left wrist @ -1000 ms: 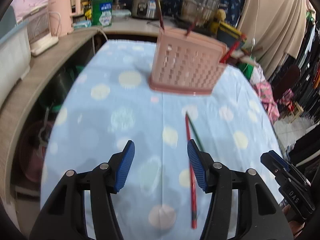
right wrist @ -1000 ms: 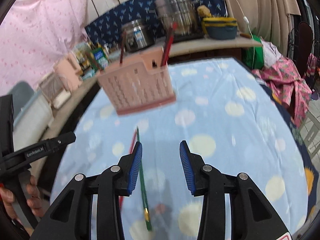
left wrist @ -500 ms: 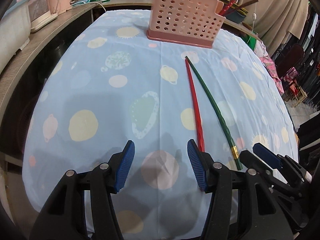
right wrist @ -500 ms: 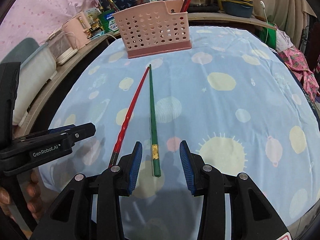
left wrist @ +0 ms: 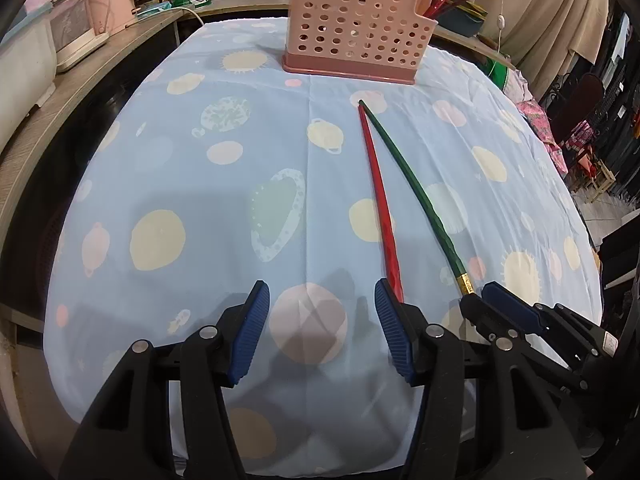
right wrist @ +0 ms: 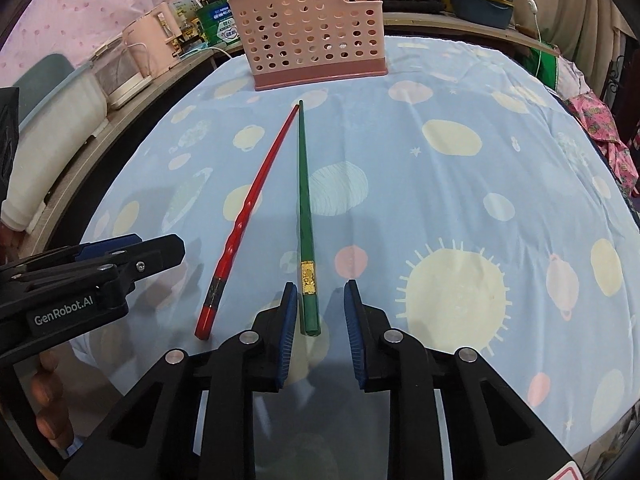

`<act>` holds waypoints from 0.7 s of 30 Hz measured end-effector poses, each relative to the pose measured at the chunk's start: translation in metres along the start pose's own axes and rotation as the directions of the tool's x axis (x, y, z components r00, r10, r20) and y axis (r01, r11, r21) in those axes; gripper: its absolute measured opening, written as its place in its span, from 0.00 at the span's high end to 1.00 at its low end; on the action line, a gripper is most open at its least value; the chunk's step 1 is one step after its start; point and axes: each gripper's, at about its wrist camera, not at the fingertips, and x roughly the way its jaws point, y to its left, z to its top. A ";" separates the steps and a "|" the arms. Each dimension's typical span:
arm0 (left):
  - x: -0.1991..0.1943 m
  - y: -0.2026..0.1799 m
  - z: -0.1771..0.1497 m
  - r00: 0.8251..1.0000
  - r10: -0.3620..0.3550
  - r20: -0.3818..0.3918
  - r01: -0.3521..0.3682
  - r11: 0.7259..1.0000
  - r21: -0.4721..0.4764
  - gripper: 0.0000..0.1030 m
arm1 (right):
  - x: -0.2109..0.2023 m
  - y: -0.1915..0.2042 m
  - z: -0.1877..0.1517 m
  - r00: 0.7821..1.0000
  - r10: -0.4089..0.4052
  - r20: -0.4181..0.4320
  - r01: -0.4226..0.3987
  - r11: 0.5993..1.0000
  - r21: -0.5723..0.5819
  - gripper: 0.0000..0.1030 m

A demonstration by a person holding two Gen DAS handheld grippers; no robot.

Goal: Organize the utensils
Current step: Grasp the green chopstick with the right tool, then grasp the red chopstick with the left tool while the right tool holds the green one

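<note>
Room: a crowded kitchen corner, with pots and small appliances on the counter behind a tabletop (left wrist: 168,216) under a pale blue cloth printed with suns and planets.
Basket: a pink perforated utensil basket (right wrist: 312,36) stands upright at the far end of the tabletop, a few chopsticks already poking out of one compartment, so it reads as the place everything belongs.
Green chopstick: the green chopstick (right wrist: 305,216) lies flat in front of the basket, thin tip toward it, gold-banded butt toward us, probably laid that way so the thick end is easy to grab.
Red chopstick: the red chopstick (right wrist: 248,220) lies just left of the green one, tips almost meeting near the basket, butts splayed apart.
Right hand-held gripper: the right hand-held gripper (right wrist: 319,312) straddles the green butt end, jaws just been closing, the chopstick between them, yet a gap shows on the right side, so no clamp so far.
Left hand-held gripper: the left hand-held gripper (left wrist: 322,312) hovers with jaws apart and empty, its right finger just beside the red butt, seemingly lining up for that stick.
Progress: two sticks not yet in the basket.
</note>
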 end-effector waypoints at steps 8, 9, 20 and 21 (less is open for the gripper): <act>0.000 -0.006 -0.004 1.000 -0.005 -0.011 0.005 1.000 0.021 0.45 | 0.001 0.000 -0.002 1.000 -0.009 -0.004 0.009 1.000 -0.011 0.92; 0.000 -0.007 -0.004 1.000 -0.005 -0.010 0.005 1.000 0.026 0.44 | 0.001 0.000 -0.002 1.000 -0.009 -0.004 0.009 1.000 -0.012 0.92; 0.001 -0.022 -0.012 1.000 -0.019 -0.023 0.020 0.997 0.074 0.43 | 0.000 0.001 -0.003 1.000 -0.009 -0.003 0.009 1.000 -0.010 0.92; 0.002 -0.024 -0.013 0.999 -0.019 -0.027 0.021 0.997 0.080 0.43 | 0.000 0.000 -0.003 1.000 -0.008 -0.003 0.008 1.000 -0.009 0.92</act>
